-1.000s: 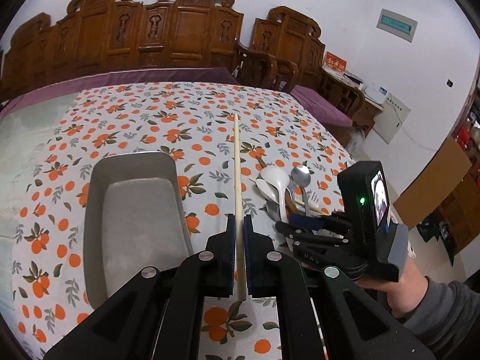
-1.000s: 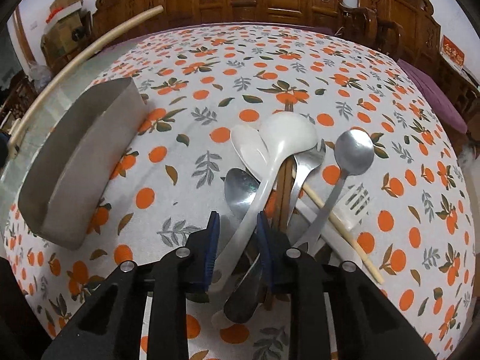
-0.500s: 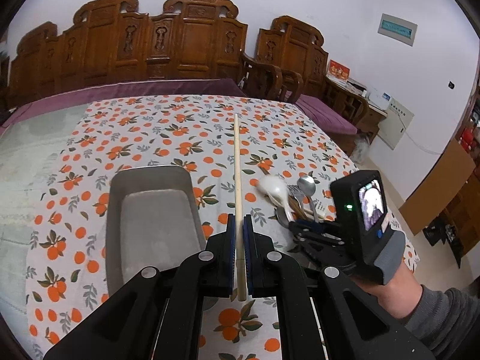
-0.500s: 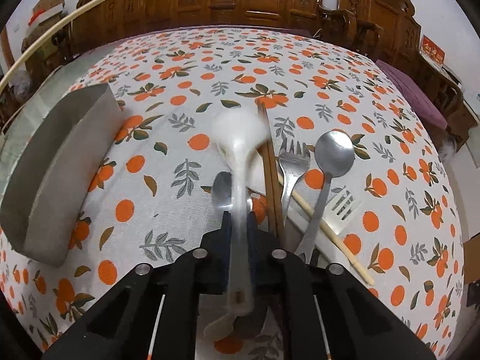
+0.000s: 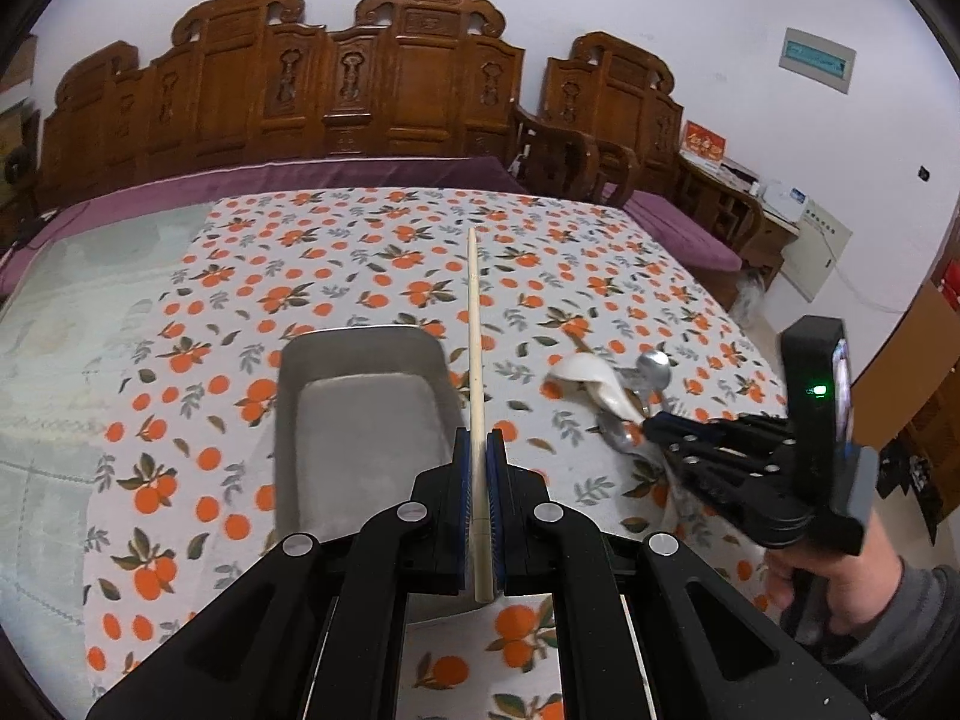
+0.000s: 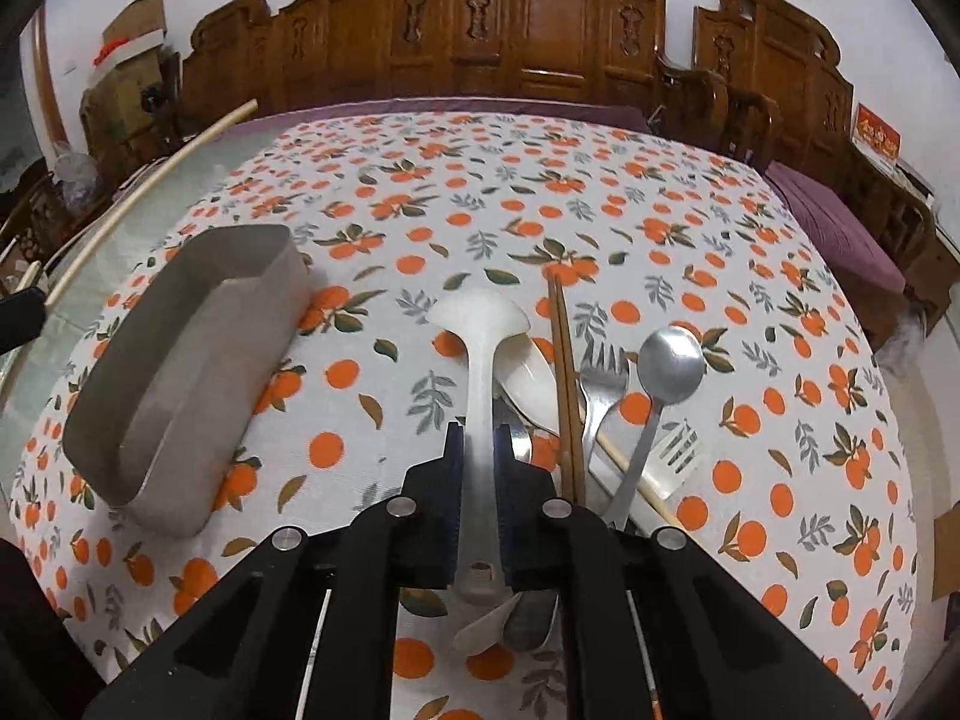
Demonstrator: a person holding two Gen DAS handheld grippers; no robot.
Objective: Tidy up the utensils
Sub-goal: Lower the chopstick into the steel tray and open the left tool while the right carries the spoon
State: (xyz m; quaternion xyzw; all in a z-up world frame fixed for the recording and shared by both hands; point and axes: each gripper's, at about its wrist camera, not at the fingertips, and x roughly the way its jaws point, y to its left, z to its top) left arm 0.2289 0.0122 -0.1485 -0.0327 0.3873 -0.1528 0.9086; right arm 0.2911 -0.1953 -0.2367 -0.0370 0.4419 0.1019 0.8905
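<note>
The left tongs [image 5: 479, 456] are clenched on a long pale wooden chopstick [image 5: 474, 324] that runs forward between the pads, above the right rim of the grey rectangular metal tray [image 5: 360, 414]. The right tongs [image 6: 479, 450], whose jaws have just been closing, grip the handle of a white plastic soup spoon [image 6: 480, 330], its bowl out ahead, over the pile of utensils on the orange-patterned table [image 6: 750, 276]: brown chopsticks [image 6: 564, 372], a steel fork [image 6: 603, 378] and a steel spoon [image 6: 669, 366].
</note>
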